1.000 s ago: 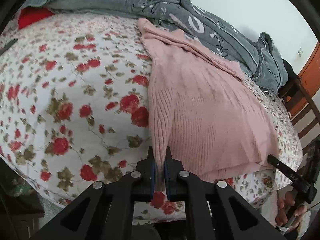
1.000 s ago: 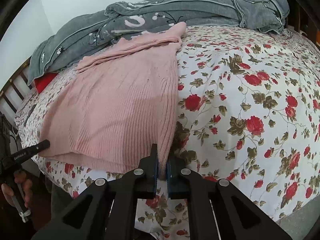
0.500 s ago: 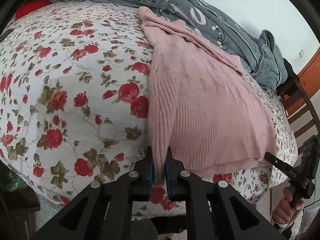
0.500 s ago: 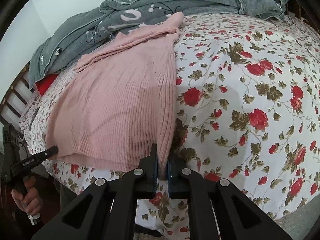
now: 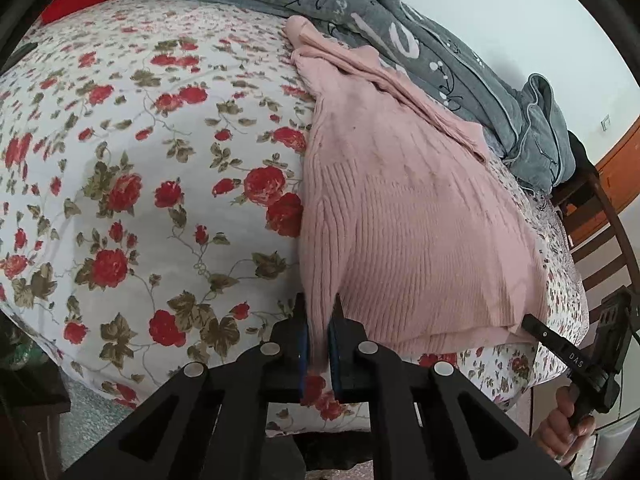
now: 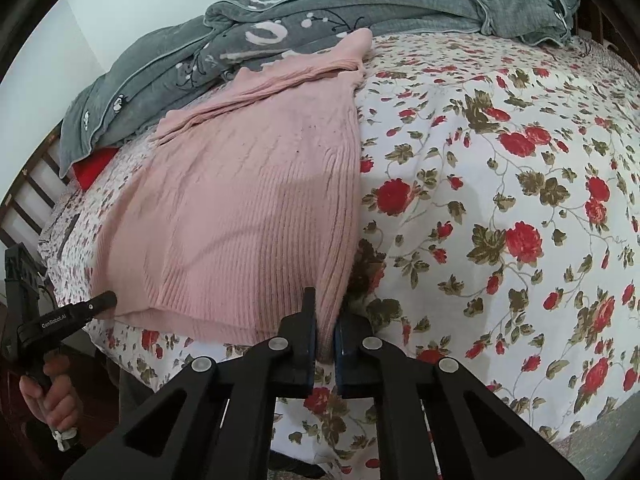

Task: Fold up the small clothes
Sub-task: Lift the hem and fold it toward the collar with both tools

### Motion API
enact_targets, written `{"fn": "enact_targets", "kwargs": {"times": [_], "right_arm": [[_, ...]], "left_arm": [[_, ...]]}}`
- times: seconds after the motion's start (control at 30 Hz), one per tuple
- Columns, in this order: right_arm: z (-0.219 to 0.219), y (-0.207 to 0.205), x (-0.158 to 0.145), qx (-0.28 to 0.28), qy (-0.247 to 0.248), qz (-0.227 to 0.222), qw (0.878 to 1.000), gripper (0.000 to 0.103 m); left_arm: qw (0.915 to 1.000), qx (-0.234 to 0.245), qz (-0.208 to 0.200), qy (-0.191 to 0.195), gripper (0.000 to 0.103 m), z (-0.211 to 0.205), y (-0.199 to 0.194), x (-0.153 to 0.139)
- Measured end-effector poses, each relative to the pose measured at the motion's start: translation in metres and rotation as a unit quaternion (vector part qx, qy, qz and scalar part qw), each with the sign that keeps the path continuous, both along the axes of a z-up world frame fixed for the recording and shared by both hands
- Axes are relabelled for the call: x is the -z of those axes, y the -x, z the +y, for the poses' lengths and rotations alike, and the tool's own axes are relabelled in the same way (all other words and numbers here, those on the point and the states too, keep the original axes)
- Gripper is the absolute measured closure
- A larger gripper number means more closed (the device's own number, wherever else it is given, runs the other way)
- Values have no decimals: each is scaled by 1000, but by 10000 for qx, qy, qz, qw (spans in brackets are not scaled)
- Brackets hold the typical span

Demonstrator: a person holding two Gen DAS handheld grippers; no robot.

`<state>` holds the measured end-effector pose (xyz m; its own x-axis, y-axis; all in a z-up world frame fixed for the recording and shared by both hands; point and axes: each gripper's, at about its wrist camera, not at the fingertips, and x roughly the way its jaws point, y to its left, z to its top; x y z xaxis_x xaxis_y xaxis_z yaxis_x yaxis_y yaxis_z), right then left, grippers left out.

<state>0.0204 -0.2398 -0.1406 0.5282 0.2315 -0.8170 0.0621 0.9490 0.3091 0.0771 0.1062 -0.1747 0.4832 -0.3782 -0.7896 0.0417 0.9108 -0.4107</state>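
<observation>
Left wrist view shows little changed: left tool and right tool stay clamped on the pink sweater's hem corners over the bed, fold pending.

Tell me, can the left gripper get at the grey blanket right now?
Probably not: the left gripper is shut on the pink sweater hem, and the grey blanket lies beyond the sweater's far end.

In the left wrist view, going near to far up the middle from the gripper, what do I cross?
Left gripper shut on the pink sweater's hem → pink sweater → grey blanket → white wall.
</observation>
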Motion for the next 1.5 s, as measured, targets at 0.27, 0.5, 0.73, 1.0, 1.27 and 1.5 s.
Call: {"fn": "enact_targets", "kwargs": {"times": [0.27, 0.5, 0.73, 1.0, 1.27, 1.5], "right_arm": [[-12, 8, -15, 19, -347, -167, 9993, 98], [-10, 10, -48, -166, -239, -565, 9980, 98], [-6, 7, -73, -288, -135, -819, 9961, 98], [-2, 3, -89, -330, -87, -983, 9946, 98], [-6, -6, -102, -269, -289, -1116, 9930, 98], [-9, -17, -115, -260, -398, -1265, 9908, 98]], "left_arm": [[9994, 45, -333, 89, 96, 10, 10, -26], [9983, 30, -483, 332, 96, 17, 8, -53], [9971, 0, -602, 455, 96, 19, 5, -68], [9954, 34, -683, 675, 96, 21, -2, -81], [9928, -14, -775, 918, 96, 34, -8, -86], [9904, -19, -810, 1121, 96, 40, -23, -94]]}}
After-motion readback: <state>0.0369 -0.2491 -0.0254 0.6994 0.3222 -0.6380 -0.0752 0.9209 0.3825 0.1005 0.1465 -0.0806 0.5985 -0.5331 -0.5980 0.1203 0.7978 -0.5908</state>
